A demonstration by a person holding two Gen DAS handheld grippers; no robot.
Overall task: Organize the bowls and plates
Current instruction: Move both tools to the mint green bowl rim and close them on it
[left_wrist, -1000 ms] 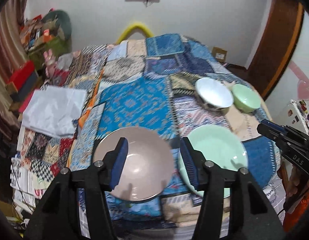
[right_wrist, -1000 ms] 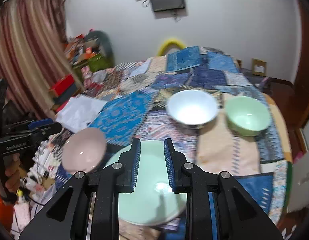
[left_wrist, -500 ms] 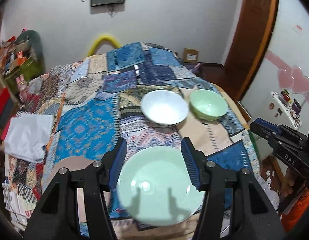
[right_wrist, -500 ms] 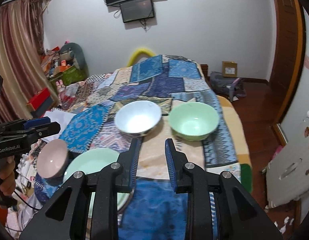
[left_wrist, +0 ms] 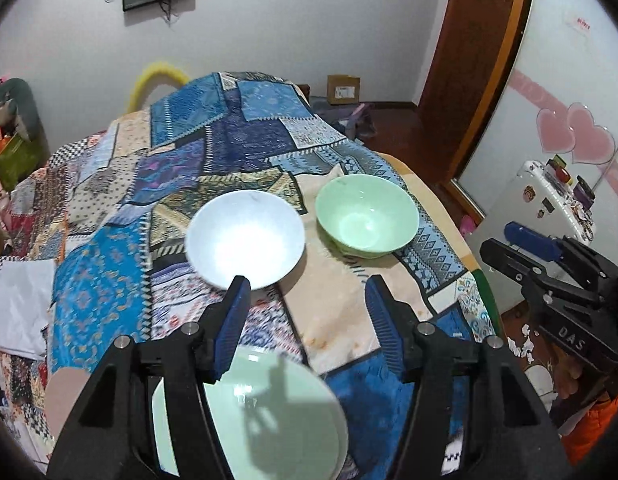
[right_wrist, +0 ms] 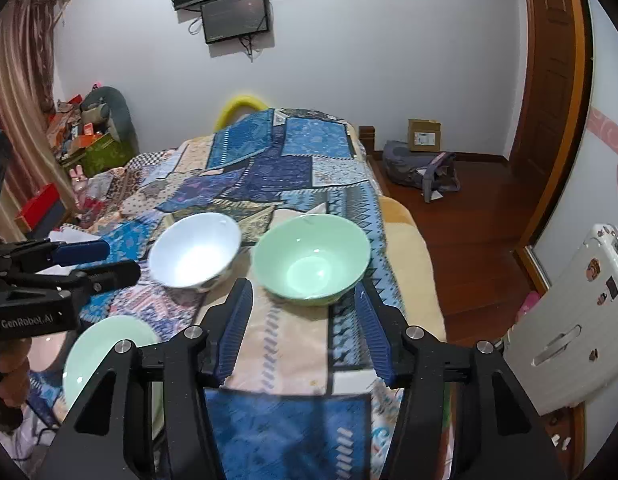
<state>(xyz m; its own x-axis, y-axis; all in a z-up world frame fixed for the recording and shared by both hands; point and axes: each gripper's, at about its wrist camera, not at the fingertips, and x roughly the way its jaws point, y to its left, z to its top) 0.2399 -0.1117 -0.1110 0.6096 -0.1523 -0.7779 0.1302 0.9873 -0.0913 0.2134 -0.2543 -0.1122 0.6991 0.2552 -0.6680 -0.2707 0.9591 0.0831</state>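
Bowls sit side by side on the quilt point(right_wrist: 277, 176): a white bowl point(left_wrist: 245, 240) and, just right of it, a green bowl point(right_wrist: 312, 258), close together but apart. Both stand upright and hold nothing. Nearer the camera than the white bowl lies a green plate point(left_wrist: 265, 416), flat on the quilt. Left of the plate, a pink dish point(left_wrist: 65, 396) shows only as a sliver behind the gripper body.

Left gripper point(left_wrist: 307, 322) hangs over the quilt with the white bowl just beyond its left fingertip and the green bowl farther off past its right one. Its jaws have just been opening; they stand apart with only cloth between them, and the pads touch nothing. The green plate lies below and behind its fingers point(left_wrist: 231, 328), partly hidden by the black frame.

Right gripper point(right_wrist: 305, 326) points at the green bowl, which sits just past its fingertips, roughly centred between them. Its jaws have just been opening too and now stand wide, with bare quilt in the gap. The bowl's near rim is close to the tips, but no pad presses on it. From this view the left gripper shows to the left of the white bowl, held in a hand point(right_wrist: 11, 368), with the green plate beneath it.
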